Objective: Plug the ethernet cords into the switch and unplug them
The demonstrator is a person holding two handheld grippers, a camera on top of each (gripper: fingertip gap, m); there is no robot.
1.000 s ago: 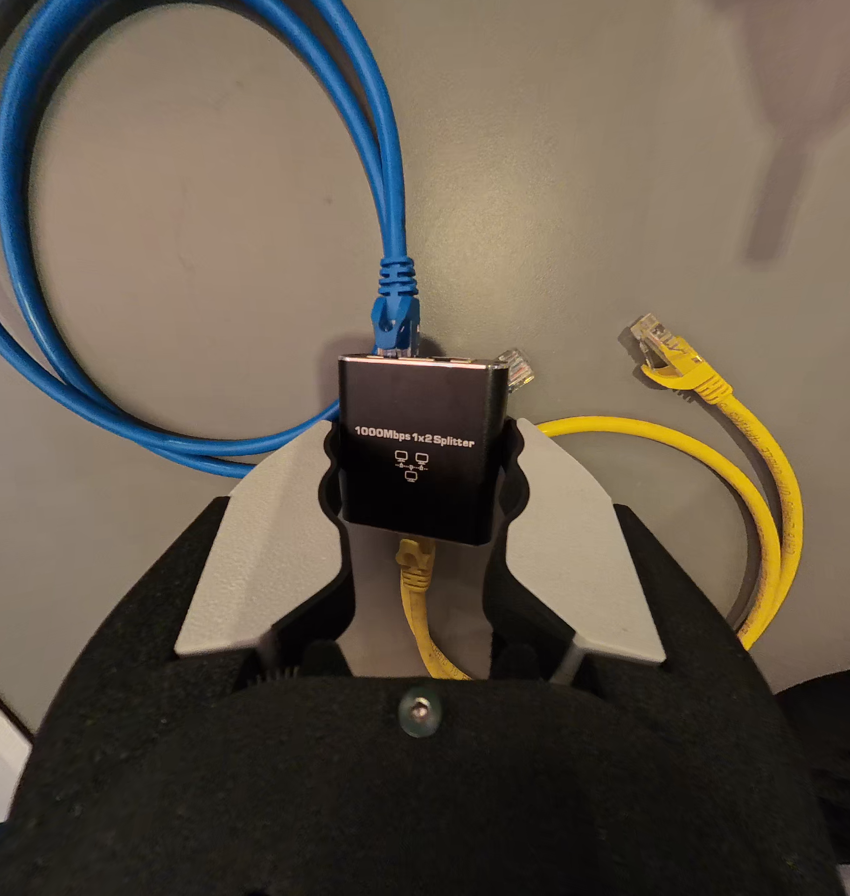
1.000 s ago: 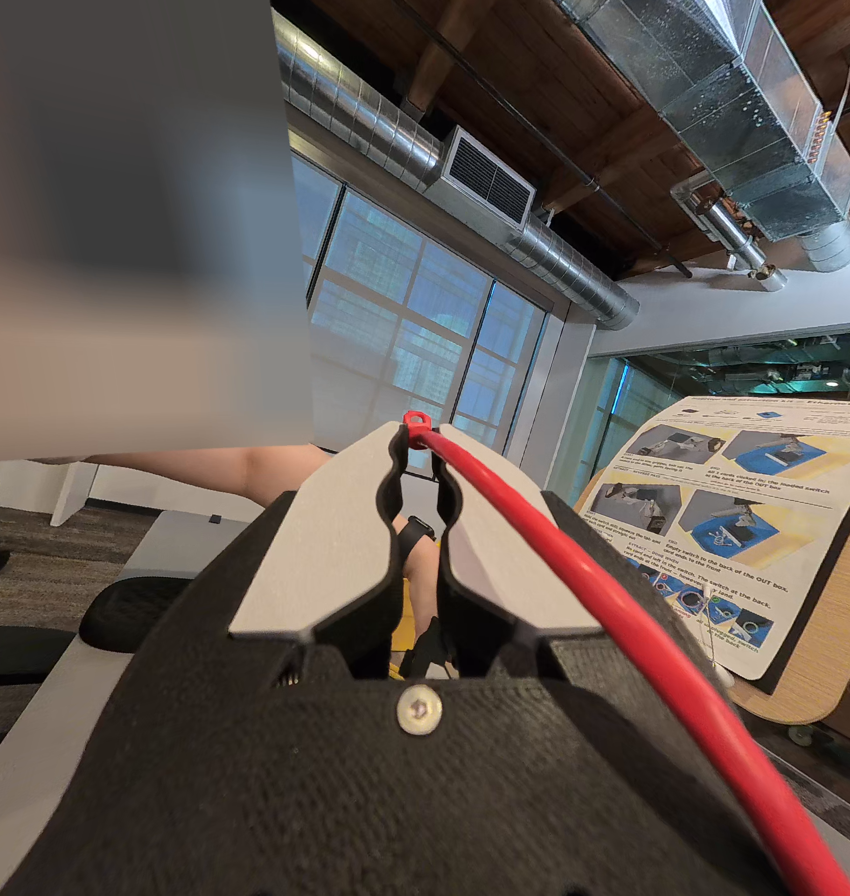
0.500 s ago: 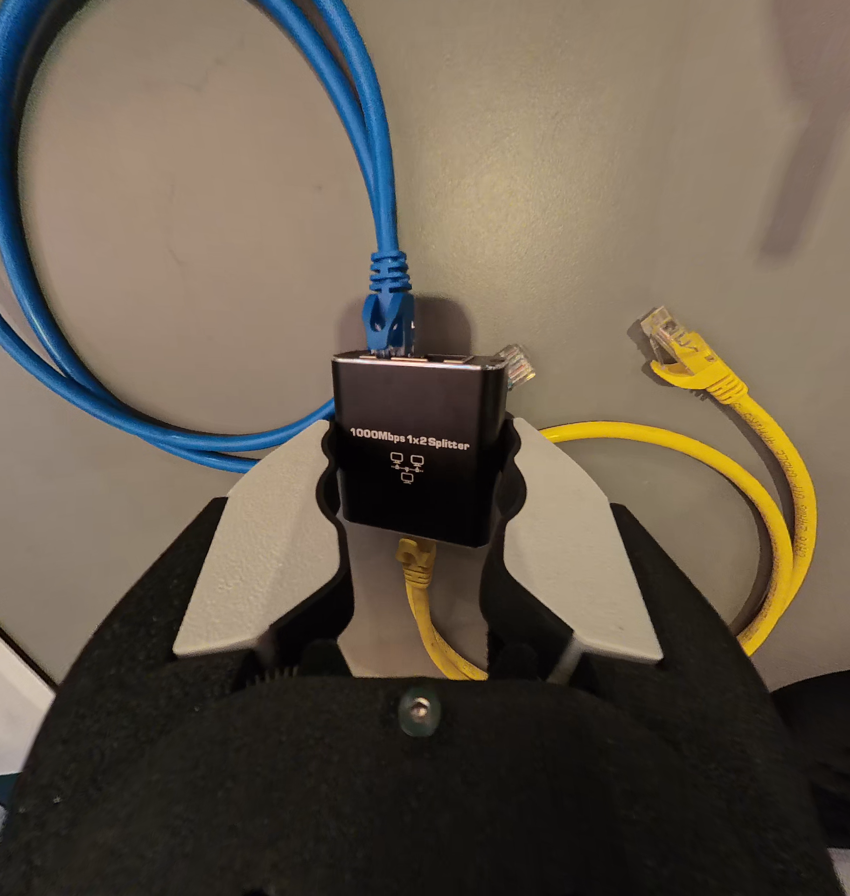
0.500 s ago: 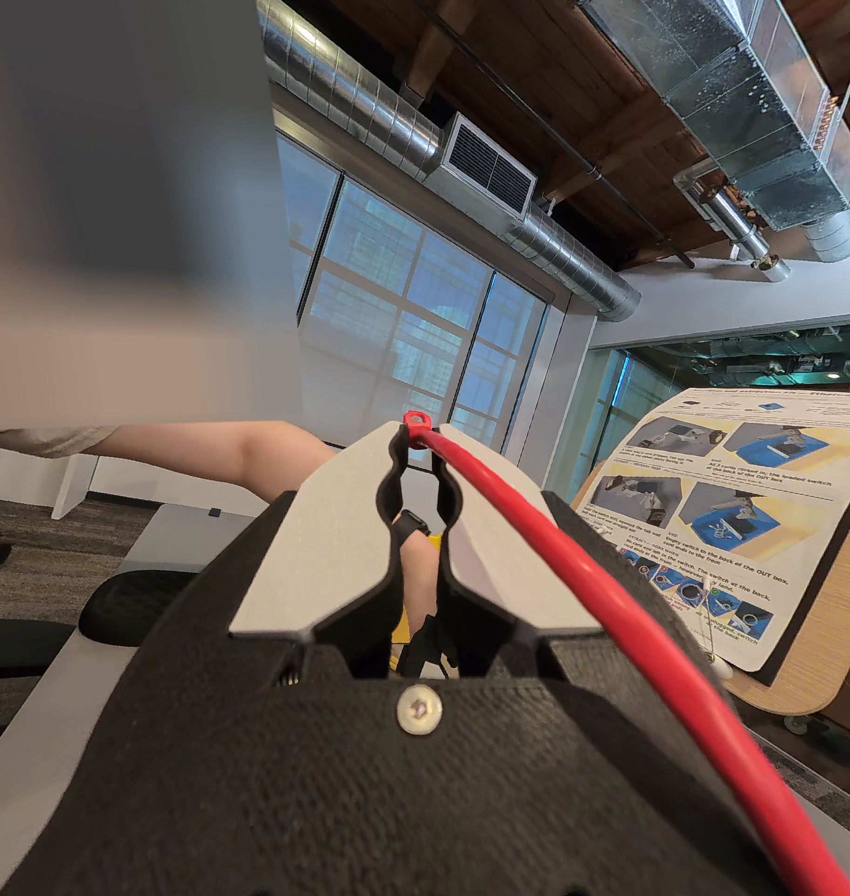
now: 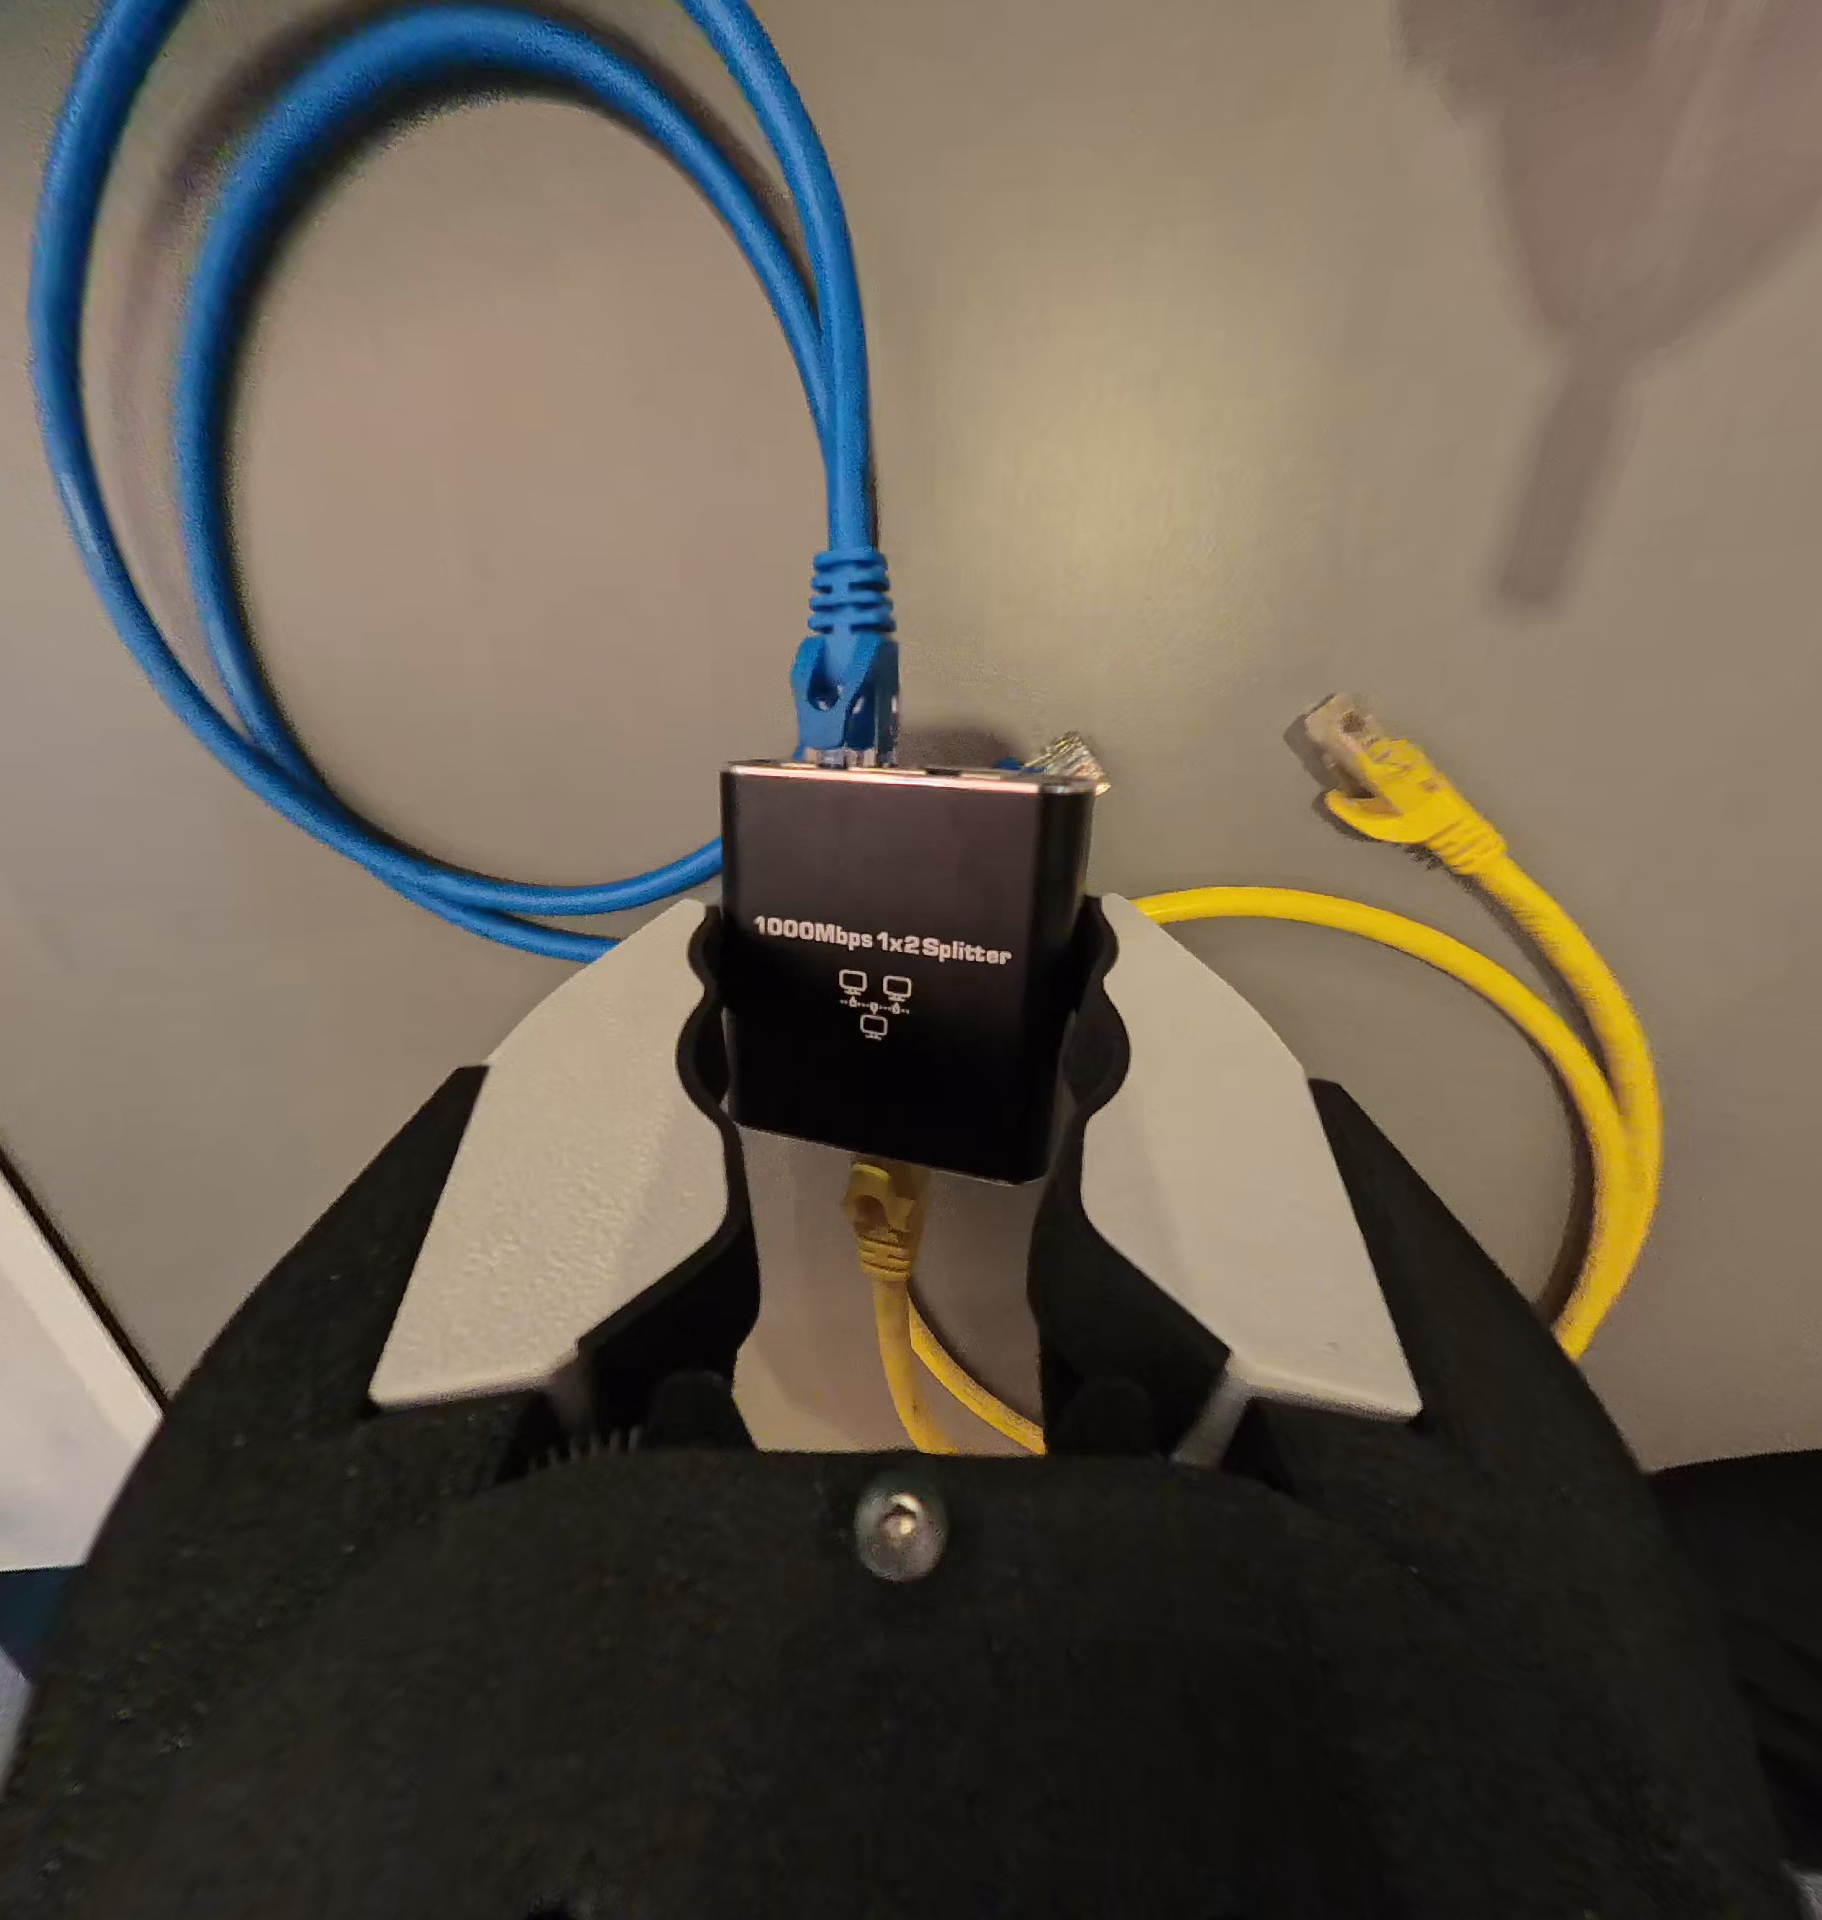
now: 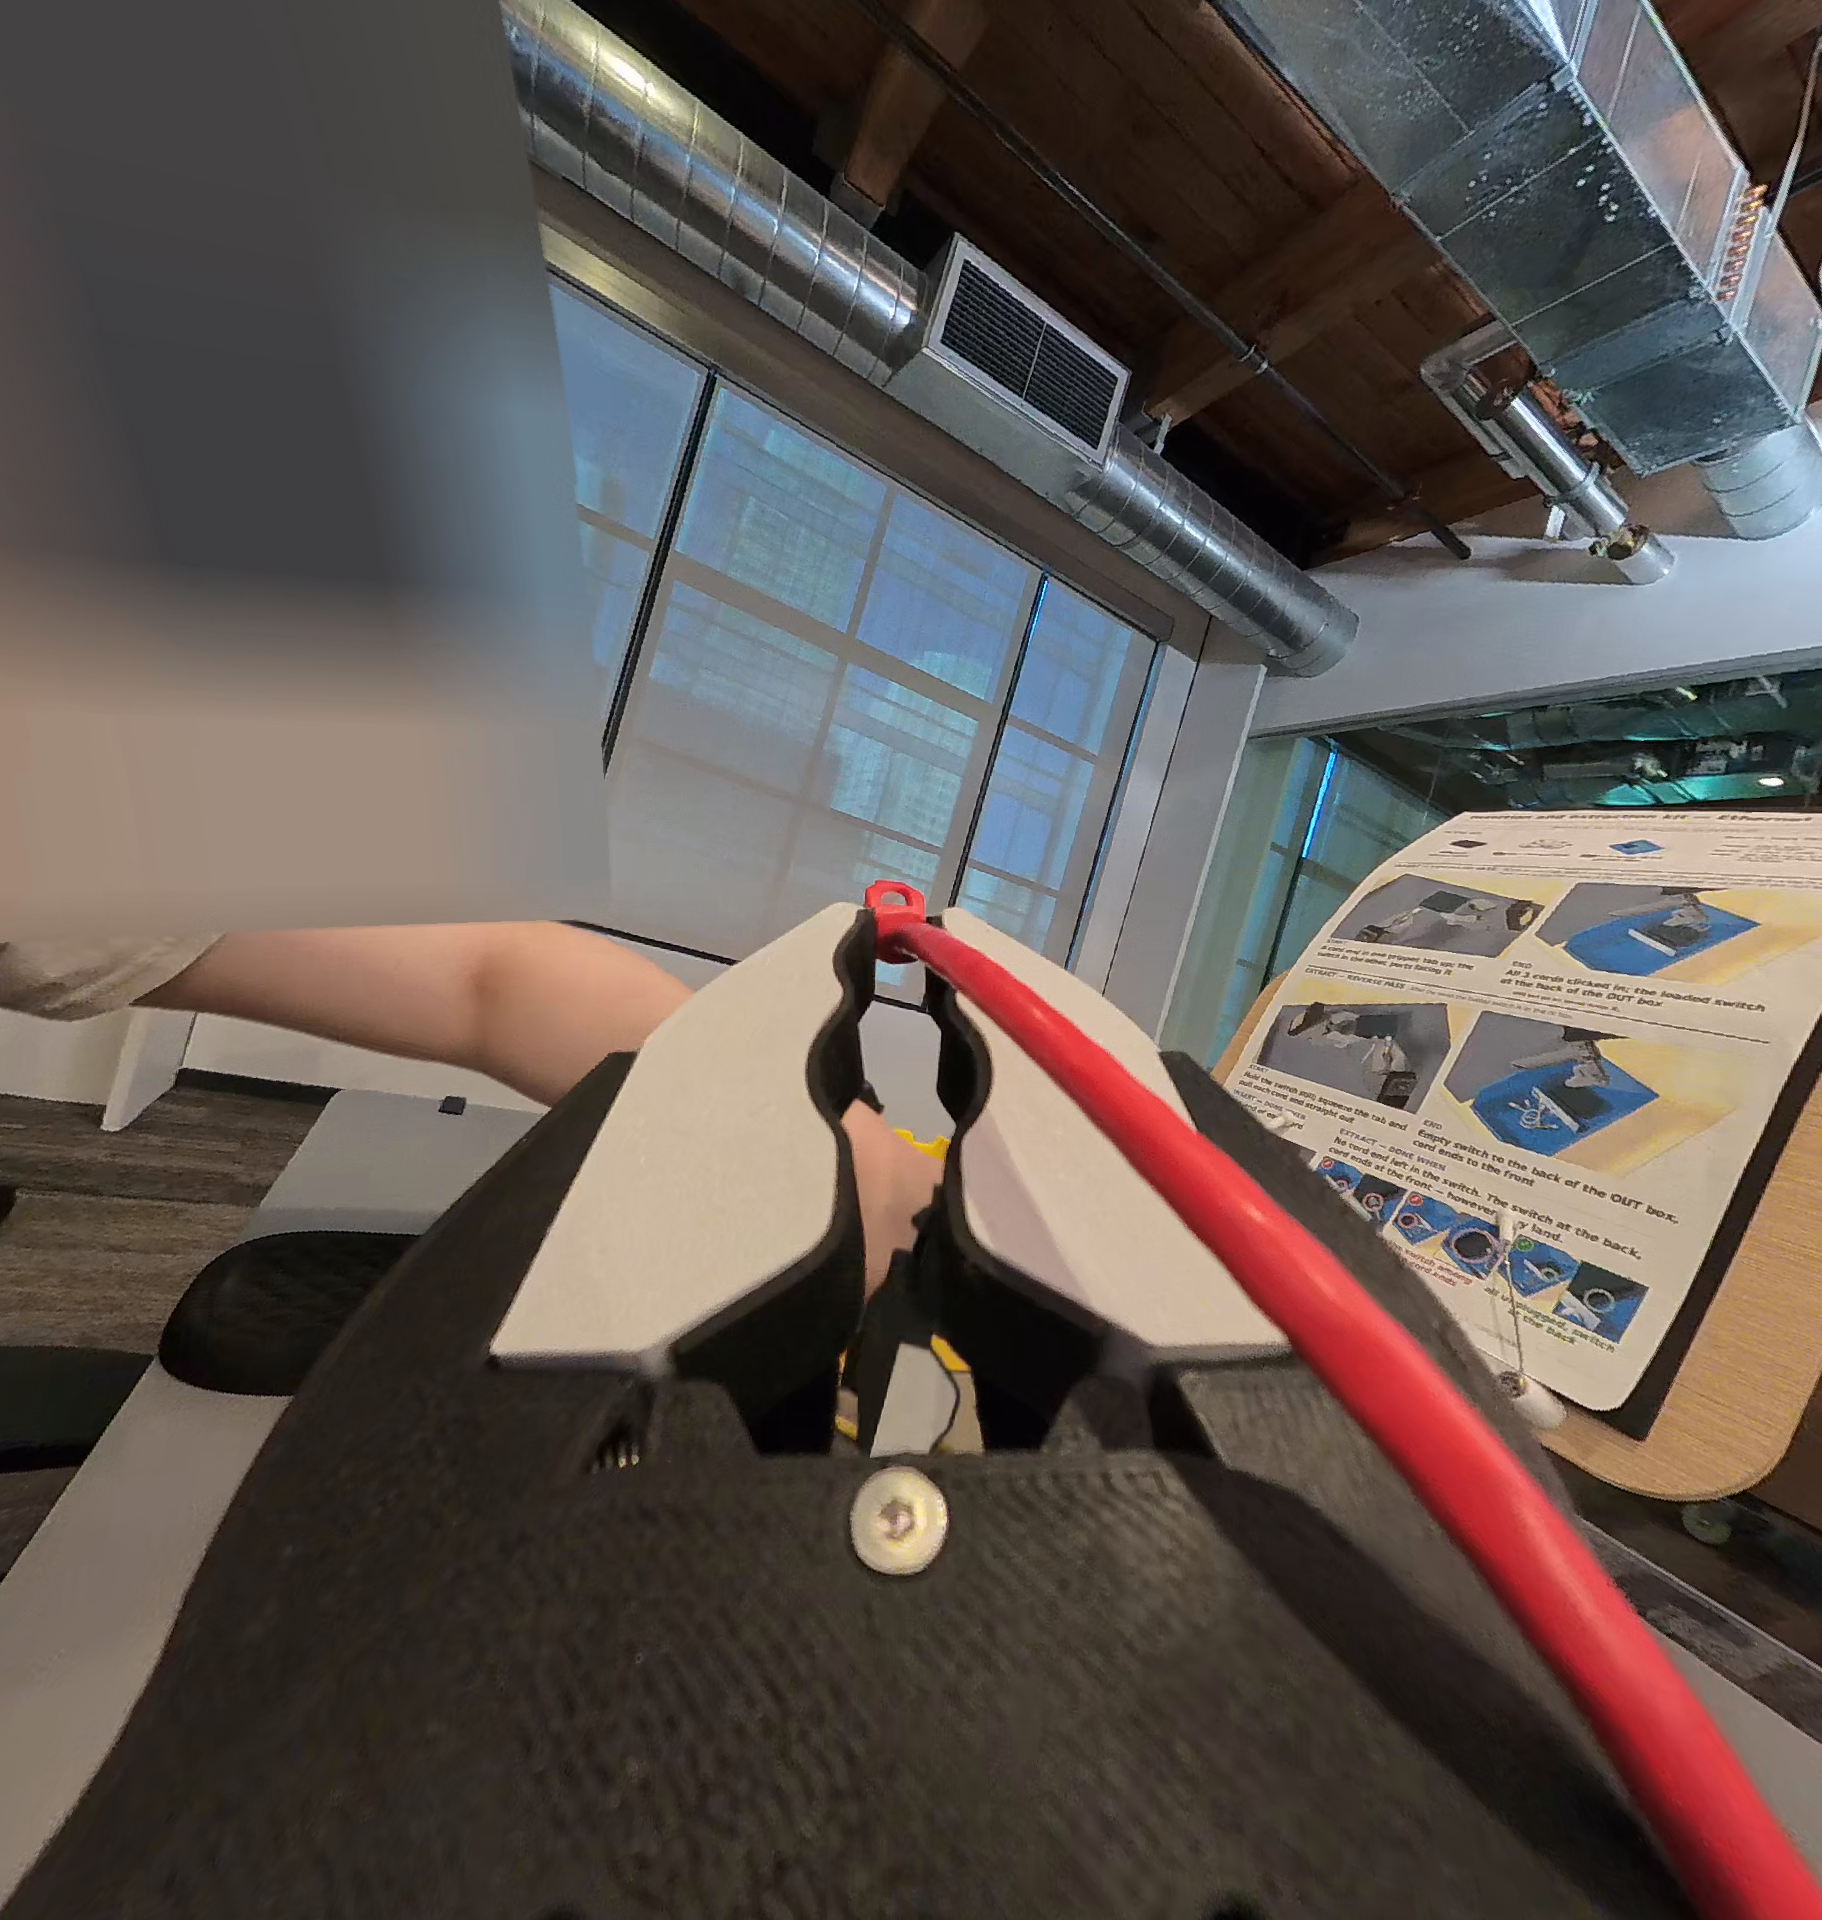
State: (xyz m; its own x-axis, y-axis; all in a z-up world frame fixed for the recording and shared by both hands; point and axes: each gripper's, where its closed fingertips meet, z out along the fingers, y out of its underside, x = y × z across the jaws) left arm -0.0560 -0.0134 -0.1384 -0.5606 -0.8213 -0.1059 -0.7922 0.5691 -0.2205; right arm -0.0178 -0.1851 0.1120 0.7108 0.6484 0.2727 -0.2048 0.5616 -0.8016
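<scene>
One black switch [image 5: 891, 977] pinched in left gripper [image 5: 899, 935] over grey table [image 5: 1250, 436]. Three cords: blue cord [image 5: 845, 623] plugged far side, yellow cord [image 5: 886, 1226] near side, red cord [image 6: 1146, 1153] pinched by right gripper [image 6: 899, 935]. One instruction sheet [image 6: 1572, 1060].

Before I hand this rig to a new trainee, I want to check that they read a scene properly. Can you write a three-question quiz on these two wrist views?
1. True or false: the left gripper clamps the black switch by its two sides.
2. Which cord is plugged into the switch's far edge? A) red cord B) blue cord C) none
3. Fill in: the right gripper pinches the end of a ___ cord at its fingertips.

Key: 1 true. 2 B; the yellow cord enters the near edge, and its other plug lies loose on the grey table. 3 red.
</scene>
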